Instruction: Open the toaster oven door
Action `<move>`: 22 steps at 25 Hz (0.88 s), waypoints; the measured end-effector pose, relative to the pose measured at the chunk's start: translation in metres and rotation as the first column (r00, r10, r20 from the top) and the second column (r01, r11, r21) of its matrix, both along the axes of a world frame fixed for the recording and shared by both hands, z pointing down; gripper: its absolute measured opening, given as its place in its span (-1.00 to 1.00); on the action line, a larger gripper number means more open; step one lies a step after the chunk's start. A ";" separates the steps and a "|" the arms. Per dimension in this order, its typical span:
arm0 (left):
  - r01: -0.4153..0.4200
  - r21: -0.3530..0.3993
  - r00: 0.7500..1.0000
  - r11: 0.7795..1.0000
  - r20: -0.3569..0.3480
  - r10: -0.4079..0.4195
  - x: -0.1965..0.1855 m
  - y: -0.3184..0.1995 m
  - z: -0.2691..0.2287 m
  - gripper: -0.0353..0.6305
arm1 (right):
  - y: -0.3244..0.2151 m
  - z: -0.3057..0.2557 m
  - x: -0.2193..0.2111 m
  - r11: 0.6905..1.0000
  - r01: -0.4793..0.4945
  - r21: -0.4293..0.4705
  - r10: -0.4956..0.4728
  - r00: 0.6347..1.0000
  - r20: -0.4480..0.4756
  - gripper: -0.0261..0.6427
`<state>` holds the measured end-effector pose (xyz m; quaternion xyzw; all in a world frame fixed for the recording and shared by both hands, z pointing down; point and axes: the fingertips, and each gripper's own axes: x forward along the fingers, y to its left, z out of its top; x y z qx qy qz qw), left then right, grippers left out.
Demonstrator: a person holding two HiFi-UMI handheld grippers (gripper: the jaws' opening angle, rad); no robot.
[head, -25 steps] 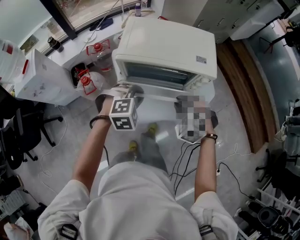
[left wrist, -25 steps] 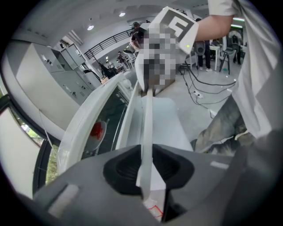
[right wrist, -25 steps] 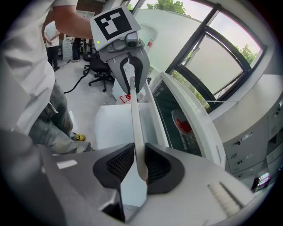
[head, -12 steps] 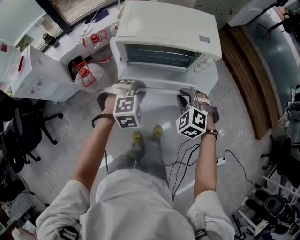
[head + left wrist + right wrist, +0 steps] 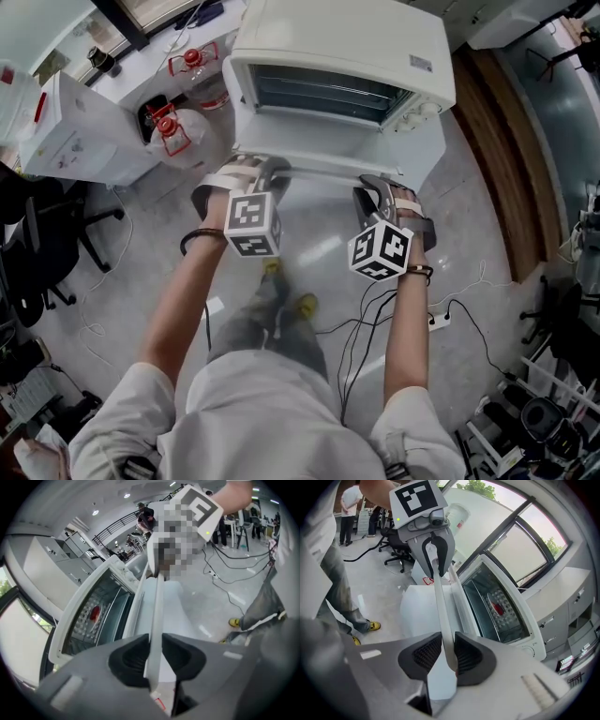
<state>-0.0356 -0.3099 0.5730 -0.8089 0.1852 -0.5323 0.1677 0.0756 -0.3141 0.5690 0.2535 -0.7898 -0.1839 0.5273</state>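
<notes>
Toaster oven door hangs swung down and open at the front of the white toaster oven, upper middle of the head view, with the dark inside exposed. Its handle is a pale bar along the door's outer edge, and it passes between the jaws of both grippers. My left gripper is clamped on the handle's left end, pads pressing on either side. My right gripper grips the right end the same way. Two red-capped water jugs sit at upper left, beside the oven.
</notes>
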 end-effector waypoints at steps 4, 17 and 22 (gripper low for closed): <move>0.010 0.031 1.000 0.999 0.019 -0.011 0.002 0.007 0.010 -0.66 | 0.007 0.011 0.002 1.000 -0.005 0.022 0.005 1.000 0.017 -0.67; 0.082 0.128 0.996 0.988 0.023 -0.085 0.005 0.029 0.055 -0.65 | 0.030 0.058 0.004 0.994 0.038 0.099 -0.041 0.999 0.025 -0.68; 0.089 0.181 0.994 0.979 0.039 -0.097 0.005 0.037 0.074 -0.65 | 0.039 0.076 0.003 0.993 0.044 0.113 -0.048 0.998 0.034 -0.68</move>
